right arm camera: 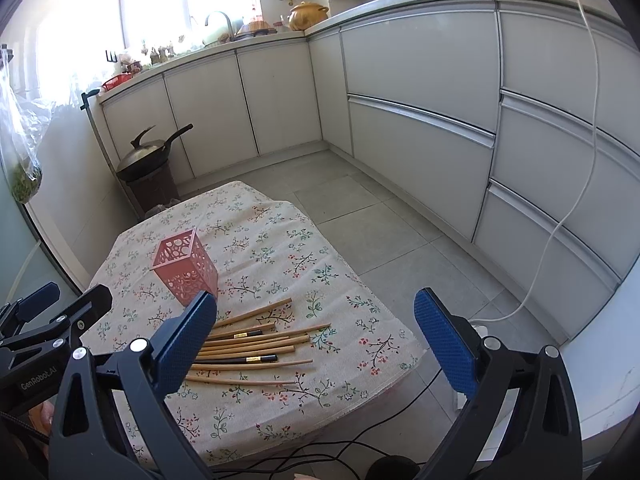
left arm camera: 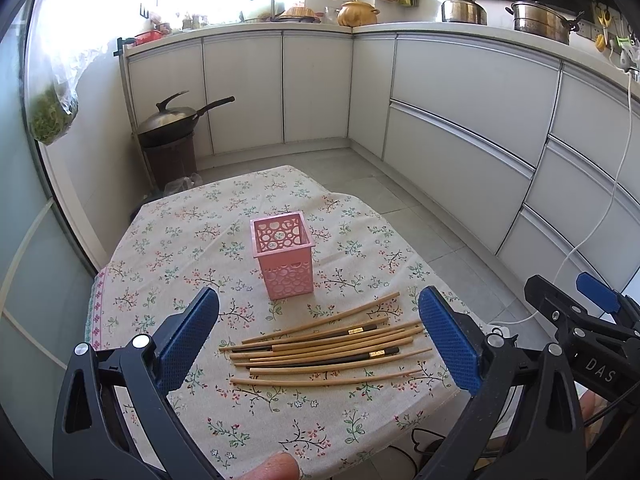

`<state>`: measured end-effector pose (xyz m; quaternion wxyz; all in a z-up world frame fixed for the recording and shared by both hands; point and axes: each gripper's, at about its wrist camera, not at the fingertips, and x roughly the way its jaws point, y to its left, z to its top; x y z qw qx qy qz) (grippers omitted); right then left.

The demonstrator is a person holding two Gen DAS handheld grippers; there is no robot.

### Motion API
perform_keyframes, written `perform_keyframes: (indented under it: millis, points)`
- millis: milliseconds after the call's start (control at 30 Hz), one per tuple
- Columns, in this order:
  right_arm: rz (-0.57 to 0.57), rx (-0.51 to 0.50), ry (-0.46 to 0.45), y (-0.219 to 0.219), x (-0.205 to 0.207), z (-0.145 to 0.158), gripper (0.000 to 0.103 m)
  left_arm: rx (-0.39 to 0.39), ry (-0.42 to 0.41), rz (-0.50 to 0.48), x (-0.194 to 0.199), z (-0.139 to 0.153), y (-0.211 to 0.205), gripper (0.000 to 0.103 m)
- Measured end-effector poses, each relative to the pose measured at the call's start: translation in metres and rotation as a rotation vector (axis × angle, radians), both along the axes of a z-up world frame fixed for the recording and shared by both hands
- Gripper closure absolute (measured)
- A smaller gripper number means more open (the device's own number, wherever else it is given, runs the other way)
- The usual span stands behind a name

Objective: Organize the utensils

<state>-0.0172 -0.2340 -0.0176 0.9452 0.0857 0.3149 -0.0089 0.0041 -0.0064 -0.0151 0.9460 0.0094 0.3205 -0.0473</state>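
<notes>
A pink perforated holder (left arm camera: 282, 254) stands upright and empty on the floral tablecloth (left arm camera: 180, 240); it also shows in the right wrist view (right arm camera: 186, 268). Several wooden chopsticks (left arm camera: 328, 346), two of them dark, lie in a loose pile just in front of it; they also show in the right wrist view (right arm camera: 252, 352). My left gripper (left arm camera: 320, 340) is open and empty, hovering above the pile, which lies between its blue pads. My right gripper (right arm camera: 316, 340) is open and empty, to the right of the pile near the table's right edge.
The small table has its edges close on the right and front. A wok sits on a brown bin (left arm camera: 170, 148) behind the table on the left. White cabinets (left arm camera: 460, 120) run along the back and right. Cables (right arm camera: 320, 452) lie on the tiled floor.
</notes>
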Motion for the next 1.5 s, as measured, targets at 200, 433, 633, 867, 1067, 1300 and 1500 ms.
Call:
perform_keyframes:
  millis: [200, 433, 633, 867, 1067, 1300, 1500]
  points:
    - [0.000, 0.001, 0.001, 0.000, 0.000, 0.000, 0.007, 0.001, 0.001, 0.000, 0.000, 0.000, 0.000, 0.007]
    - [-0.001, 0.000, 0.001, 0.000, 0.000, 0.000, 0.007, 0.000, 0.001, 0.000, 0.000, 0.000, 0.001, 0.007]
    - [0.000, 0.001, 0.002, 0.000, 0.000, 0.000, 0.007, 0.001, 0.002, -0.001, 0.000, -0.001, 0.000, 0.007]
    - [0.000, -0.001, 0.005, 0.000, 0.000, -0.001, 0.007, 0.001, 0.012, 0.002, 0.001, -0.004, 0.002, 0.007]
    - [-0.007, 0.007, 0.014, -0.005, 0.000, -0.002, 0.007, -0.009, 0.065, 0.032, 0.013, -0.011, 0.008, 0.007]
    - [-0.065, 0.212, 0.119, -0.049, 0.006, -0.011, 0.007, -0.011, 0.127, 0.016, 0.042, -0.010, 0.011, 0.007]
    - [-0.090, 0.614, 0.343, -0.098, 0.021, -0.059, 0.007, 0.078, 0.163, -0.214, 0.078, -0.004, -0.040, 0.007]
